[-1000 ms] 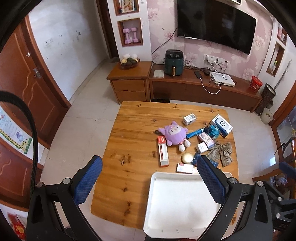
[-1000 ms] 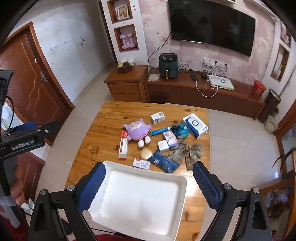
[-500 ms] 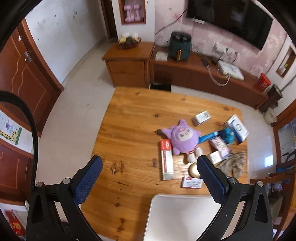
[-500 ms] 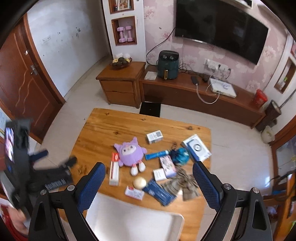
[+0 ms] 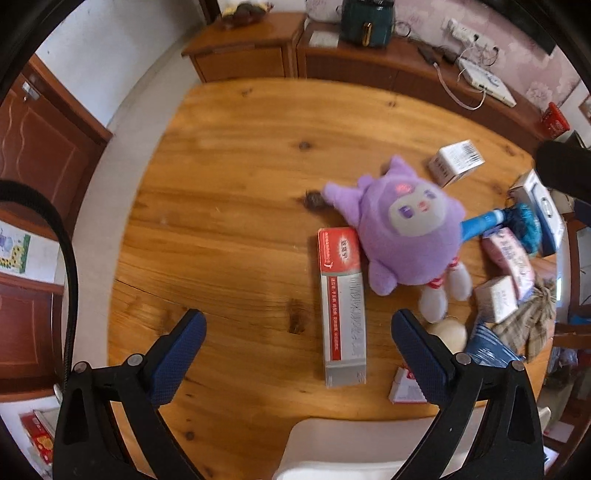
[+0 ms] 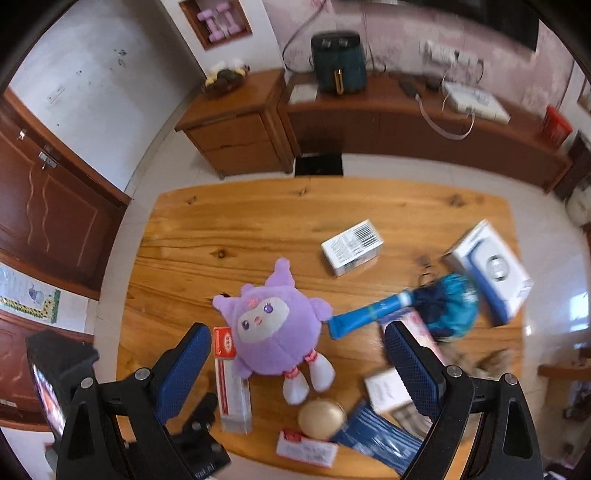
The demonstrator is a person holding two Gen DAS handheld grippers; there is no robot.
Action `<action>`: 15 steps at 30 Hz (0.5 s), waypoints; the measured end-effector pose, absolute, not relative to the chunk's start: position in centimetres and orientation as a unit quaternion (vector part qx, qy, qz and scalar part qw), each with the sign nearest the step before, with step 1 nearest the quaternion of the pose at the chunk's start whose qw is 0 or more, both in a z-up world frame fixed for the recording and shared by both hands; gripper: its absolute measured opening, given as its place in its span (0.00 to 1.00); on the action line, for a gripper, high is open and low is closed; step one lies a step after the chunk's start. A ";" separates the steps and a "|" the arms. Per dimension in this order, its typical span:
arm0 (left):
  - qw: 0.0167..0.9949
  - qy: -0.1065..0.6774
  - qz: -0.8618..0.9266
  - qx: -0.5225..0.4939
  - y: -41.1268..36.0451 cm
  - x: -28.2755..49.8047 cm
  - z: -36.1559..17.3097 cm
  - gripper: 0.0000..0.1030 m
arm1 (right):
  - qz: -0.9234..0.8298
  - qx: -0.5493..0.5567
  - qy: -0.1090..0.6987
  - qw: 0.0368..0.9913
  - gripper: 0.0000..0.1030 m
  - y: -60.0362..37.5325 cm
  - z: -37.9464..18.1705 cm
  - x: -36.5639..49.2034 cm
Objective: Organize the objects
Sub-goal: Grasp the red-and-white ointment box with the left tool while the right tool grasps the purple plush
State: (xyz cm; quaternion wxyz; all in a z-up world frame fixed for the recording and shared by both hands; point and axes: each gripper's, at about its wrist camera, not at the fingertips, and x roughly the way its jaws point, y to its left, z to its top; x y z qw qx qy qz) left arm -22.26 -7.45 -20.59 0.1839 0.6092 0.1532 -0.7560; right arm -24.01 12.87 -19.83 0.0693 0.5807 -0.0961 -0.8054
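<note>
Purple plush (image 6: 271, 330) between spread right gripper (image 6: 295, 347) fingers – left gripper (image 5: 297, 332) open, empty

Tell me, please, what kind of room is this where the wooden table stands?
Most likely a home living room. A long low wooden cabinet runs along a floral-papered wall with a dark screen above it, a wall niche holds pink dumbbells, and the wooden table carries household odds and ends such as a purple plush toy.
</note>
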 end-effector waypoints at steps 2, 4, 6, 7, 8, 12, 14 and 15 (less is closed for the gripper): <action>0.202 0.169 -0.747 0.611 -7.5 -22.4 -21.7 0.97 | -0.795 0.592 -0.110 0.075 0.93 12.7 -22.0 -24.9; 0.220 0.188 -0.738 0.610 -7.5 -22.5 -22.5 0.97 | -0.786 0.601 -0.122 0.079 0.93 12.8 -23.7 -25.6; 0.236 0.216 -0.728 0.607 -7.5 -22.7 -23.3 0.96 | -0.777 0.610 -0.129 0.082 0.93 12.6 -25.4 -26.1; 0.236 0.220 -0.725 0.609 -7.4 -22.7 -23.7 0.96 | -0.774 0.614 -0.130 0.082 0.93 12.5 -25.9 -26.2; 0.235 0.223 -0.723 0.610 -7.3 -22.9 -24.1 0.96 | -0.771 0.618 -0.130 0.083 0.93 12.4 -26.6 -26.4; 0.233 0.239 -0.712 0.618 -7.0 -22.6 -25.3 0.93 | -0.762 0.628 -0.130 0.087 0.93 12.0 -28.5 -26.3; 0.232 0.254 -0.703 0.623 -7.0 -22.5 -25.9 0.93 | -0.758 0.628 -0.143 0.099 0.93 12.0 -28.8 -26.2; 0.236 0.268 -0.697 0.622 -7.0 -22.3 -26.2 0.92 | -0.758 0.628 -0.146 0.102 0.93 12.0 -28.8 -26.1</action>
